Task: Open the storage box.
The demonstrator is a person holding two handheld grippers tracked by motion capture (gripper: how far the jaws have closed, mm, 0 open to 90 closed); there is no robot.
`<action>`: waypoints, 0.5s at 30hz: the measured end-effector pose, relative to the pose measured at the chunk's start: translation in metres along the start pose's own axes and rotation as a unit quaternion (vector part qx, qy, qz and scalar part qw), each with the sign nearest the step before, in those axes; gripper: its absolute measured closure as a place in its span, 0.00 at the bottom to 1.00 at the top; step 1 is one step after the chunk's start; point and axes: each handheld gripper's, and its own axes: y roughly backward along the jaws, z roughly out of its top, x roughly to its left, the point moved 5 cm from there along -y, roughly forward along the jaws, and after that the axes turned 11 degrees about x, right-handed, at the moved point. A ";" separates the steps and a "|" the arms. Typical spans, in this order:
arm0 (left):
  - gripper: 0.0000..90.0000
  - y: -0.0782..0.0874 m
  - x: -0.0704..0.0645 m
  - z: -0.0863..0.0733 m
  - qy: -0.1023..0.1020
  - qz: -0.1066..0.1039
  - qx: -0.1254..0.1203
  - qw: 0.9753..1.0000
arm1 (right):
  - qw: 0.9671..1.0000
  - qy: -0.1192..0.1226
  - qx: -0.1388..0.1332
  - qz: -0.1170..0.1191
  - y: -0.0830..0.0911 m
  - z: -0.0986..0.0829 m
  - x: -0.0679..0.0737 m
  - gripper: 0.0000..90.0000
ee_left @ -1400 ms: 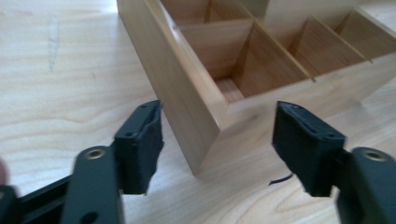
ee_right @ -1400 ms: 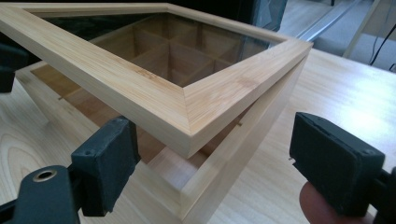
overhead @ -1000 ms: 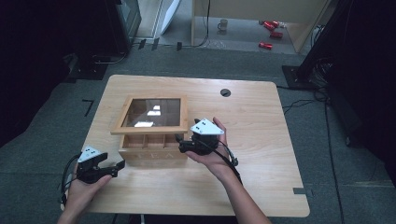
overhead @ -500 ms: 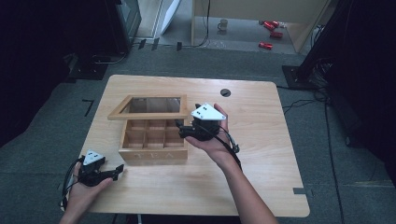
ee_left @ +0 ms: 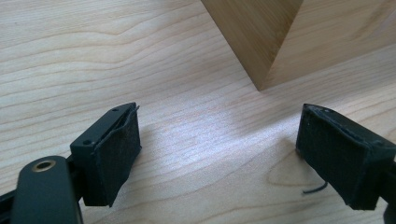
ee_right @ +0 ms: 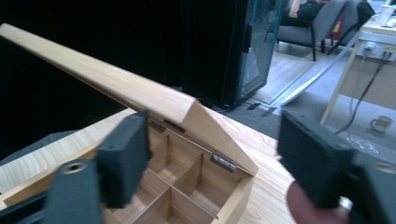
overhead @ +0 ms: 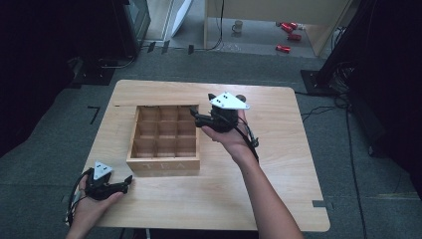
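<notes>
A wooden tea box with several empty compartments stands left of the table's middle. Its lid is raised on its rear hinges, and the high view catches it edge-on. My right gripper hovers at the lid's right end, open. In the right gripper view the slanting lid runs between the spread jaws of the right gripper, above the compartments. My left gripper rests open on the table, front left of the box. In the left gripper view its jaws hold nothing, and a box corner is ahead.
The light wooden table has bare surface right of and in front of the box. Cables trail from both grippers. On the floor behind the table lie red cans and a mug. A dark cabinet stands beyond the box.
The lid has swung from nearly shut to standing up, and the right gripper rose and moved back with it. The left gripper drew back toward the table's front left.
</notes>
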 end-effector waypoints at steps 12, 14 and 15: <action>0.16 0.000 0.000 0.000 -0.004 -0.003 0.002 1.000 | 1.000 0.005 -0.003 0.004 -0.017 0.012 -0.009 0.55; 0.16 0.000 0.000 0.001 -0.004 -0.004 0.001 1.000 | 1.000 0.011 -0.003 0.006 -0.021 0.014 -0.009 0.57; 0.16 -0.001 0.000 0.001 -0.005 -0.004 0.001 1.000 | 1.000 0.011 -0.003 0.006 -0.021 0.014 -0.009 0.57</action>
